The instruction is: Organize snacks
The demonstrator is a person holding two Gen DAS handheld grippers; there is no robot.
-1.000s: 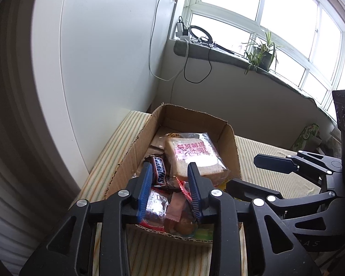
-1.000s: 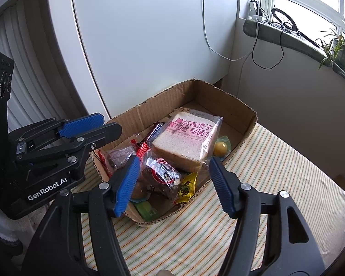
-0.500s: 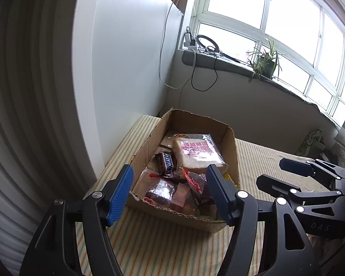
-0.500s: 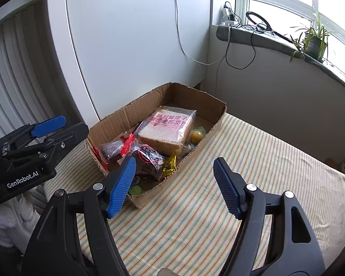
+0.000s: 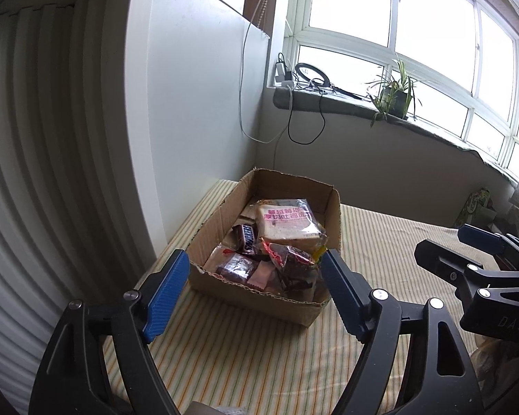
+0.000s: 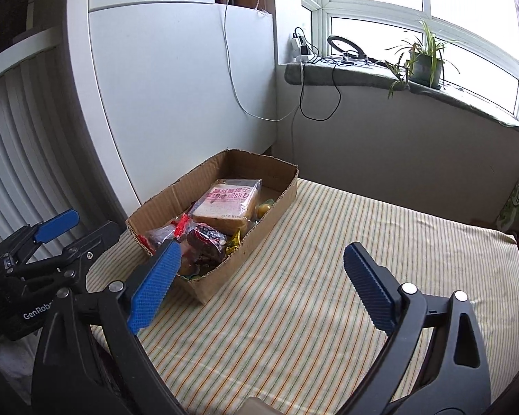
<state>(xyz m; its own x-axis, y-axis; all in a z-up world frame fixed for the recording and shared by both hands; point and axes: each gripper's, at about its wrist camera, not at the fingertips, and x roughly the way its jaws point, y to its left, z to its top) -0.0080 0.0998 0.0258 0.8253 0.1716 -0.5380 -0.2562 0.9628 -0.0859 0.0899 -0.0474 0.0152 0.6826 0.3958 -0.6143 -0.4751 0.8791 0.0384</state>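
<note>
A cardboard box [image 5: 207,231] [image 6: 276,207] sits on the striped tablecloth against the white wall. It holds a bagged bread loaf [image 5: 287,221] [image 6: 230,204], a Snickers bar [image 5: 247,238], dark wrapped cakes [image 5: 235,268] [image 6: 204,238] and other small packets. My left gripper [image 5: 256,294] is open and empty, held back from the box's near end. My right gripper [image 6: 263,287] is open and empty, above the cloth to the right of the box. Each gripper shows in the other's view: the right one [image 5: 481,252], the left one [image 6: 57,228].
The striped tablecloth [image 6: 363,242] stretches right of the box. A white panel wall [image 5: 197,121] stands behind the box. A windowsill [image 6: 380,76] carries a potted plant [image 6: 422,62], cables and a charger. A green packet [image 6: 517,204] lies at the far right edge.
My left gripper has opened wide and pulled back from the box. My right gripper has also drawn back and up, staying open. The snacks stay in the box.
</note>
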